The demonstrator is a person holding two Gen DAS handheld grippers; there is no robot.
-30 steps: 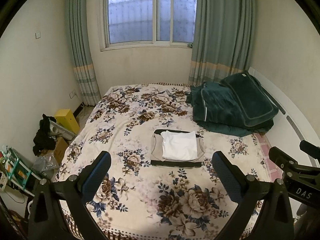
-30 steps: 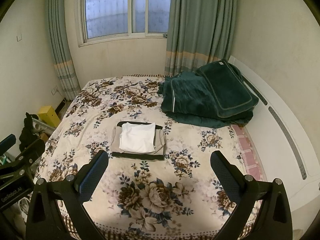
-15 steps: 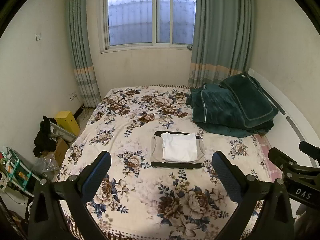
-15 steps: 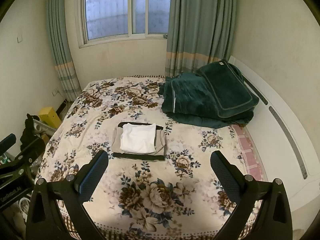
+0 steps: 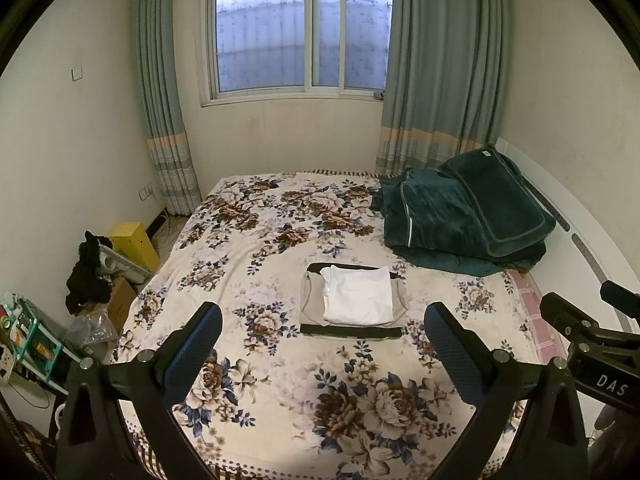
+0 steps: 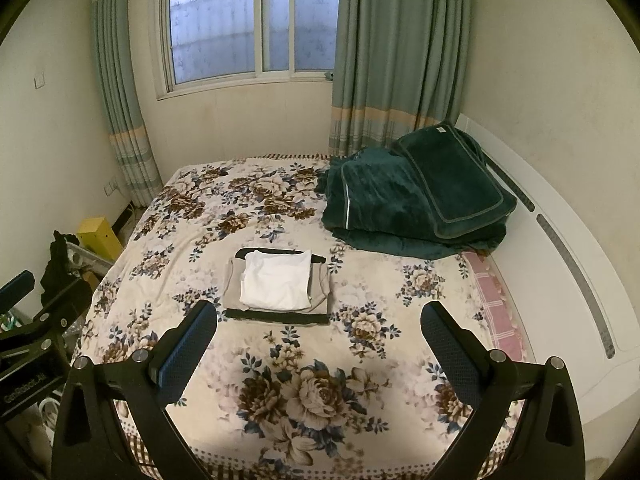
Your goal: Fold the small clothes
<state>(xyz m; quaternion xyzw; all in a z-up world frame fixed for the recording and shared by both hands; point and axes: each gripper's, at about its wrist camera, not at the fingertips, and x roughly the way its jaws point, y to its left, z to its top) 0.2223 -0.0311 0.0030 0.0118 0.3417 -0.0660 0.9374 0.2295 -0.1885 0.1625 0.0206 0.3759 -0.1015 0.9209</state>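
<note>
A folded white garment (image 5: 357, 295) lies on top of a folded beige garment (image 5: 310, 300), which lies on a folded black one (image 5: 348, 331), in a stack in the middle of the floral bed (image 5: 280, 248). The stack also shows in the right wrist view (image 6: 278, 285). My left gripper (image 5: 322, 330) is open and empty, held above the near end of the bed, well short of the stack. My right gripper (image 6: 318, 328) is open and empty, likewise held back over the near end. Each gripper shows at the edge of the other's view.
A folded dark green blanket (image 5: 464, 220) lies at the bed's far right by the white headboard (image 6: 560, 256). On the floor at the left are a yellow box (image 5: 134, 244), black clothes (image 5: 86, 276) and clutter. A window and curtains stand beyond the bed.
Both grippers have drawn slightly back and up from the bed, so the stack looks a little smaller. The clothes have not moved.
</note>
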